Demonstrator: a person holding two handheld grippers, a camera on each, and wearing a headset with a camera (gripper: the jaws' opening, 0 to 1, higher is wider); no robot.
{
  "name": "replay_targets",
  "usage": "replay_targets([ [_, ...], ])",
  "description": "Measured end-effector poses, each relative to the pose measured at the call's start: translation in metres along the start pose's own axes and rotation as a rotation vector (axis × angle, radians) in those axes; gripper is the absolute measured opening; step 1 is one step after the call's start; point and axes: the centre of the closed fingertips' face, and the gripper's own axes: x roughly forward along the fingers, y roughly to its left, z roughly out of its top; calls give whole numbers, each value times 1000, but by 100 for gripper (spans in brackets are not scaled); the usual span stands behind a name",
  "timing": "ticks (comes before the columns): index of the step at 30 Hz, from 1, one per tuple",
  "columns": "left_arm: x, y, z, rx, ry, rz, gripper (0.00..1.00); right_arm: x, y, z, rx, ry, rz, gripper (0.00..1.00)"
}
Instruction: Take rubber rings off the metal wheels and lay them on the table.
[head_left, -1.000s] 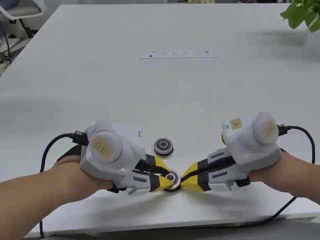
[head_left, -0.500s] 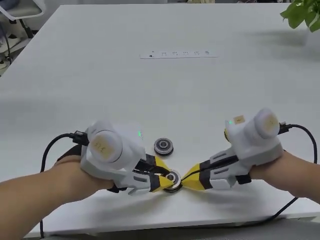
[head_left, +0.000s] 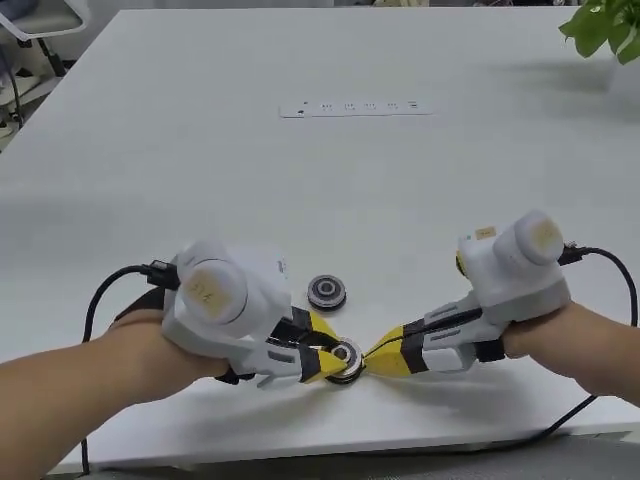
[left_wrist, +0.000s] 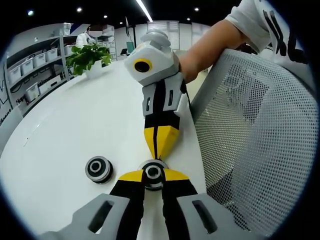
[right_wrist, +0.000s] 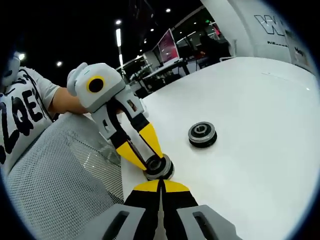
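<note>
Clamping the held wheel (head_left: 346, 356) is the left gripper (head_left: 330, 356): its jaws are shut onto the wheel from both sides, seen clearly in the left gripper view. The wheel is kept just off the near edge of the surface (head_left: 420, 200), approx. mid-width.

Change over the last sec: the right gripper (head_left: 384, 359) has been swung outward toward the right edge and laid flatter, and its jaws, a bit apart before, are now pressed together w/ the tip at the wheel's rim. Whether the rubber ring (right_wrist: 170, 167) is actually nipped between them can't be told. If it is, the peel-off is prob. about to begin; no ring is laid on the surface yet.

Room: a second wheel (head_left: 327, 292), ring apparently on, is sat just beyond the held one toward the far edge, so a pull in that direction should be kept short. Toward the right edge the surface is bare, a good spot for the ring. A power strip (head_left: 358, 107) lies well apart near the far edge, a plant (head_left: 605, 25) at the far right corner. The near edge is very close; a slipped ring could be lost over it.
</note>
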Motion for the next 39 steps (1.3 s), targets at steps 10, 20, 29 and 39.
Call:
replay_targets([
  [10, 0, 0, 0, 0, 3, 3, 7, -1, -2, 3, 65, -31, -2, 0],
  [20, 0, 0, 0, 0, 5, 6, 7, 0, 5, 9, 101, -63, 4, 0],
  [29, 1, 0, 0, -2, 11, 11, 7, 0, 8, 11, 113, -70, 11, 0],
  [39, 1, 1, 0, -6, 14, 15, 7, 0, 7, 13, 122, -78, 18, 0],
])
